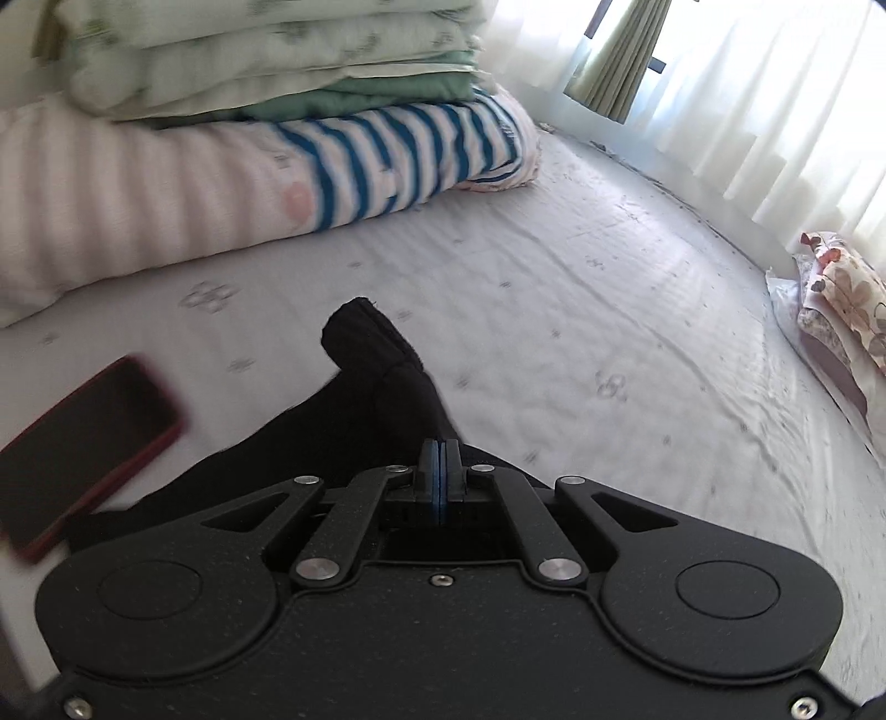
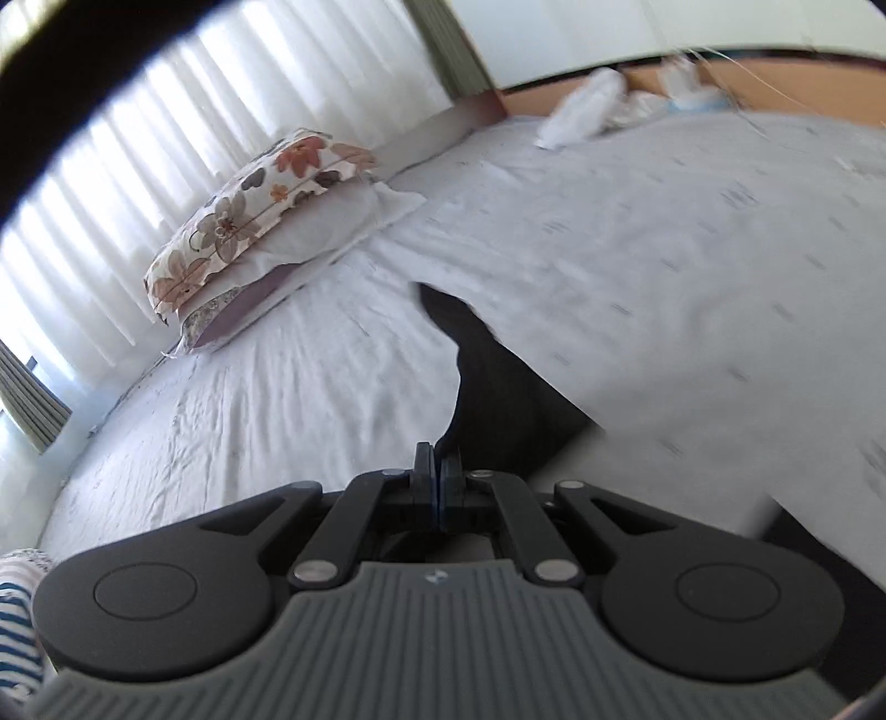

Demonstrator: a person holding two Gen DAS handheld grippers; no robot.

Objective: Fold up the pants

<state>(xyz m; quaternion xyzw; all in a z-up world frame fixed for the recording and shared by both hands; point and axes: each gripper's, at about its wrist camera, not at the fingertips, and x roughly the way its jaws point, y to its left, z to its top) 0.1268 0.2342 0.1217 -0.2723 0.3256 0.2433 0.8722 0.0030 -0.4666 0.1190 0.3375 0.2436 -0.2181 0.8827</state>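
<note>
In the left wrist view, the left gripper has its two fingers pressed together, with black pants bunched right at and beyond their tips; whether cloth is pinched between them cannot be told for sure, though the fabric rises directly from the closed tips. A rolled end of the pants sticks up just past the fingers, above the white bed sheet. To the near left a red-cased phone lies on the sheet, just beside the dark cloth. Far left, a striped pillow carries folded green bedding. In the right wrist view, the right gripper is likewise drawn together, with the pants stretching away from its tips toward the far right. A floral pillow sits at the far left.
</note>
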